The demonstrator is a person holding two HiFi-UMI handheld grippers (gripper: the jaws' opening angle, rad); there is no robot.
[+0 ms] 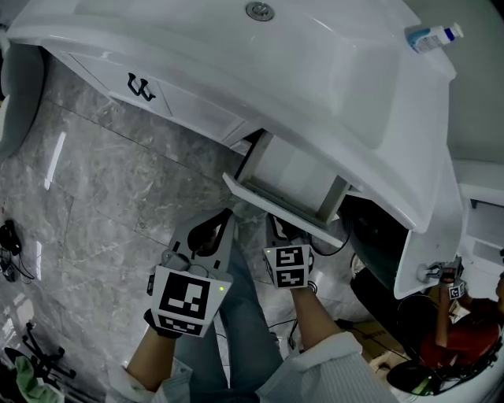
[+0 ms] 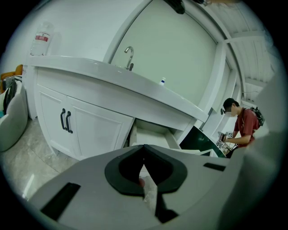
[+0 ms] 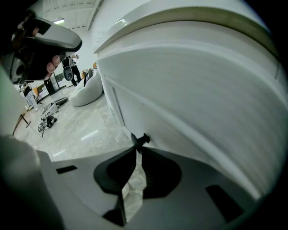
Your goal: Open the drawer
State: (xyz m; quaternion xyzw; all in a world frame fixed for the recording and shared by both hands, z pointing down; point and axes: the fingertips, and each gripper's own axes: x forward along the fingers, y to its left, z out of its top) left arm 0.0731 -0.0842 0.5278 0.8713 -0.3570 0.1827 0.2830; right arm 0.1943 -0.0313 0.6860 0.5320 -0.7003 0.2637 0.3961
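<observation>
The white vanity's drawer (image 1: 293,175) stands pulled out below the counter; its front panel (image 1: 277,206) faces me, and it also shows open in the left gripper view (image 2: 150,136). My right gripper (image 1: 277,227) is just under that front panel. In the right gripper view its jaws (image 3: 137,143) are shut on the small black drawer handle (image 3: 141,138) against the white panel. My left gripper (image 1: 224,222) hovers to the left of the drawer, apart from it, with its jaws (image 2: 144,147) shut and nothing between them.
Left of the drawer are two cabinet doors with black handles (image 1: 140,86). A plastic bottle (image 1: 431,35) lies on the counter by the basin (image 1: 260,11). Right of the drawer a dark compartment (image 1: 384,236) is open. A person in a red shirt (image 2: 244,127) stands farther right.
</observation>
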